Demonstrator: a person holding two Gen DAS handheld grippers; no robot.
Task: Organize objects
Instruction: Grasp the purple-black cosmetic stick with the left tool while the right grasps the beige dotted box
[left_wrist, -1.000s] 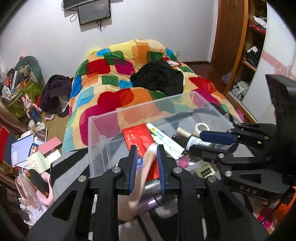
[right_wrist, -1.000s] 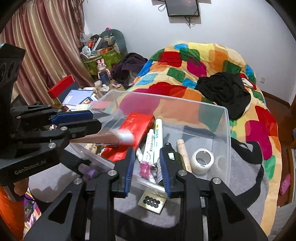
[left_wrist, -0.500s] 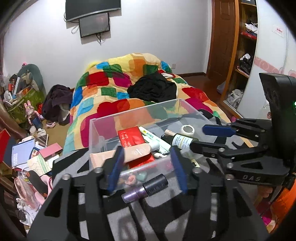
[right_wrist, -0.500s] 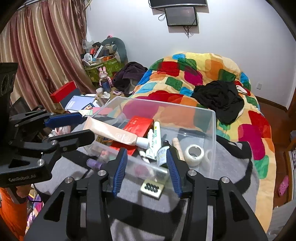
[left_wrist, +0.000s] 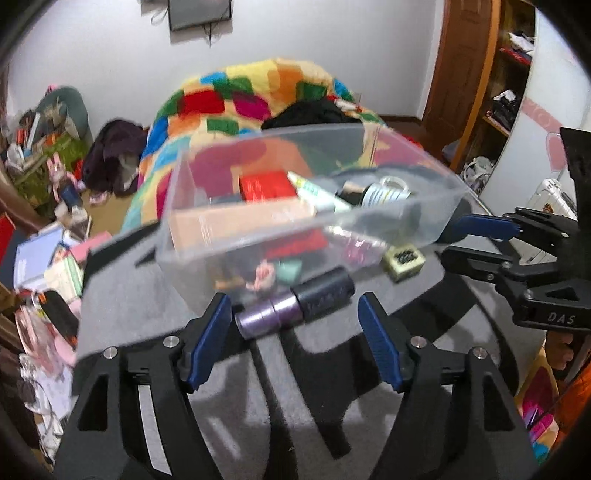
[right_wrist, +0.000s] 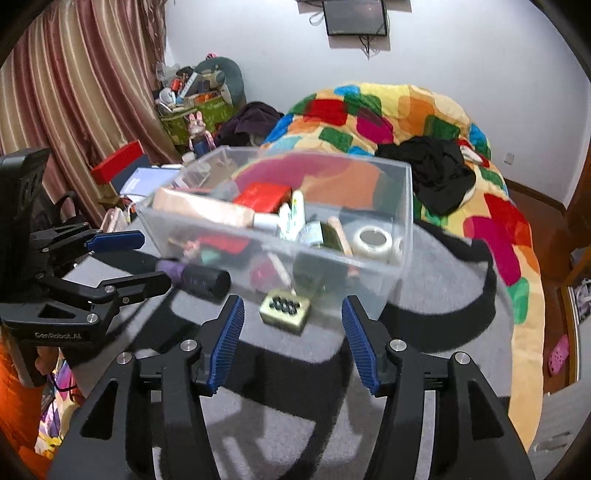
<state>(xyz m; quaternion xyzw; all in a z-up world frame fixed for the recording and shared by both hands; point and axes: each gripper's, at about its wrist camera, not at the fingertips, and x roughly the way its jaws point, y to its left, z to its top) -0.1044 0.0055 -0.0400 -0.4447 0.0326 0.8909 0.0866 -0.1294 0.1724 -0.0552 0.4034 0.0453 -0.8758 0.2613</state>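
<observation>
In the left wrist view, the left gripper (left_wrist: 295, 332) sits at the bottom centre with its jaws spread wide and empty, framing a purple-and-black cylinder (left_wrist: 295, 304) that lies on the grey mat (left_wrist: 147, 306) just in front of the clear plastic bin (left_wrist: 258, 236). That framing suggests this loose item is the one lined up for pickup. The bin fills the middle of the frame and already holds a beige tube (left_wrist: 240, 218), a red packet (left_wrist: 266, 186) and a roll of tape (left_wrist: 388, 188), so it reads as the collecting place. The right gripper (left_wrist: 458, 240) reaches in from the right edge, its jaws apart and empty

In the right wrist view, the right gripper (right_wrist: 291, 332) at the bottom centre is also released, its fingers bracketing a small gold compact (right_wrist: 284, 310) lying on the mat against the bin's near wall (right_wrist: 332, 266). The cylinder (right_wrist: 199, 280) lies left of centre, beside the left gripper (right_wrist: 133, 258) coming in from the left edge. Both loose items being outside the bin, the sorting looks unfinished
</observation>
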